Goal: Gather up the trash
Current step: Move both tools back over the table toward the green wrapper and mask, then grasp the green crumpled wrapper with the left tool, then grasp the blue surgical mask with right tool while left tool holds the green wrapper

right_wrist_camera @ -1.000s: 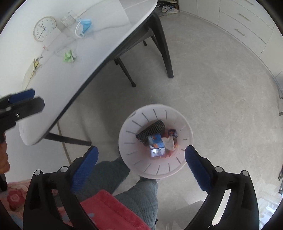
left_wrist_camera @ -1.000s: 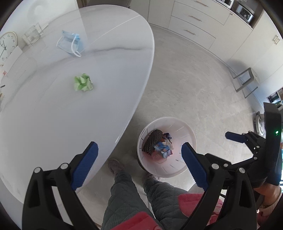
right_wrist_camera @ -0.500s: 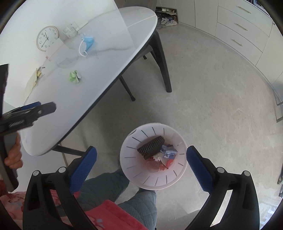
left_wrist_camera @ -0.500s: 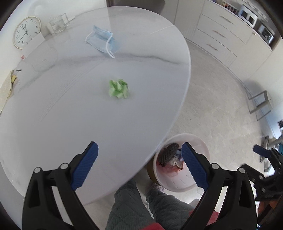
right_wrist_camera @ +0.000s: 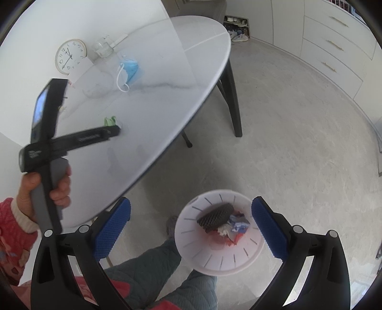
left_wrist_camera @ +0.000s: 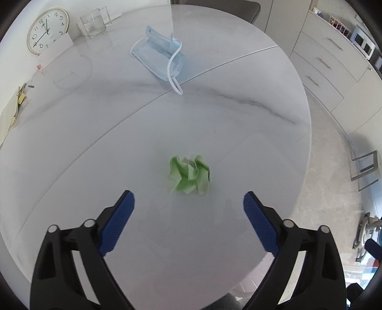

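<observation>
The left gripper [left_wrist_camera: 188, 202], jaws wide and just eased slightly inward with nothing between them, hovers above the crumpled green paper wad [left_wrist_camera: 189, 175] lying at twelve o'clock from its tips on the glossy marble-look table [left_wrist_camera: 95, 133]. That light, springy wad could skid away on the slick top if one pad nudges it first. The right gripper [right_wrist_camera: 191, 221] hangs open and empty over the slotted white plastic bin [right_wrist_camera: 191, 240].

A round white wall clock [left_wrist_camera: 47, 31] leans at the far left of a white marble table [left_wrist_camera: 262, 133]. A clear glass container [left_wrist_camera: 94, 22] stands just right of it. White drawers [left_wrist_camera: 327, 64] line the far right, above a grey floor [right_wrist_camera: 298, 133].
</observation>
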`<state>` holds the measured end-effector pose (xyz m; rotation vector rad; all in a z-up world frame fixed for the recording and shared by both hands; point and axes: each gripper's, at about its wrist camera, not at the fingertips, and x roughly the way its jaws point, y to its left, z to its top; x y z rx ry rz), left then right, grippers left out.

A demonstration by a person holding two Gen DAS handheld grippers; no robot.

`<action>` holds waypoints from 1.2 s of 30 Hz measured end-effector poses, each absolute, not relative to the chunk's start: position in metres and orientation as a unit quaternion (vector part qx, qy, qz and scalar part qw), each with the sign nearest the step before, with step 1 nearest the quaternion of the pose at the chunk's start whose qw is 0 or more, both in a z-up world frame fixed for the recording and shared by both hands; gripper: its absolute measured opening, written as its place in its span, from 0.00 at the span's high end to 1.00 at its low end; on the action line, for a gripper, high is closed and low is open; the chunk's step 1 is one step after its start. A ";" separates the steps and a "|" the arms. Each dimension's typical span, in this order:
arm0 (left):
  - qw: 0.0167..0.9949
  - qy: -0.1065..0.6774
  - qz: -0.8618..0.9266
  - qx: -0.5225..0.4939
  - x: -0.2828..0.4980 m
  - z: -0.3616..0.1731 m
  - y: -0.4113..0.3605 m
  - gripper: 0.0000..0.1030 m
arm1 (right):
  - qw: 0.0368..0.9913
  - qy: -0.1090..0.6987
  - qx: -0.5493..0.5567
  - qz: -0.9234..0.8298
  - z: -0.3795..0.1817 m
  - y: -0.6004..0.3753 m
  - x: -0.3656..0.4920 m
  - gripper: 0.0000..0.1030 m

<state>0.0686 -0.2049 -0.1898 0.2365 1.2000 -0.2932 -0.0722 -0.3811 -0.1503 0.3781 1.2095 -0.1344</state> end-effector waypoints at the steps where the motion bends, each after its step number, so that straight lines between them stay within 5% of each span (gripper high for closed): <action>1: 0.807 0.563 -0.138 0.112 0.072 -0.193 -0.206 0.18 | 0.804 0.564 0.175 -0.063 -0.150 -0.380 -0.067 0.02; 11: 0.797 0.567 -0.174 0.115 0.092 -0.206 -0.207 0.67 | 0.817 0.552 0.153 -0.058 -0.138 -0.365 -0.002 0.02; 36: 0.820 0.545 -0.158 0.072 0.260 -0.158 -0.057 0.68 | 0.814 0.573 0.096 0.000 -0.178 -0.256 0.281 0.02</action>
